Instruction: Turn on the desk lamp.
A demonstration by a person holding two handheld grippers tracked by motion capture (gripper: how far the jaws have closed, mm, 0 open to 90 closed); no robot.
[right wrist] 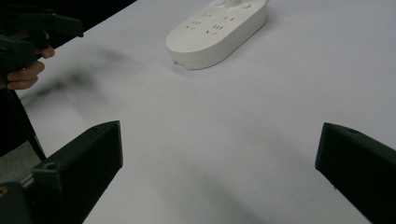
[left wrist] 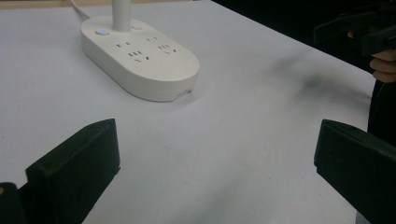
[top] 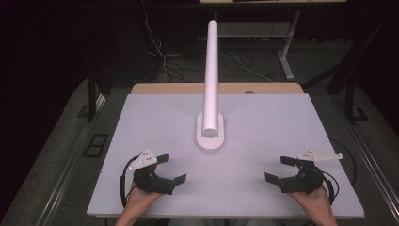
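A white oval power strip (top: 210,136) lies in the middle of the white table (top: 263,117), with a tall white pole (top: 211,70) rising from its far end. Its sockets and a small lit button show in the left gripper view (left wrist: 140,56) and the right gripper view (right wrist: 217,28). My left gripper (top: 171,168) rests near the front left edge, jaws wide apart and empty (left wrist: 215,168). My right gripper (top: 278,168) sits near the front right edge, likewise open with nothing between its fingers (right wrist: 219,172). Both point inward toward the strip, well short of it.
A wooden board edge (top: 216,88) runs along the table's far side. Cables (top: 160,56) lie on the dark floor behind, beside a table leg (top: 287,56). Each gripper view catches the other hand and gripper at its far edge (left wrist: 369,32) (right wrist: 28,42).
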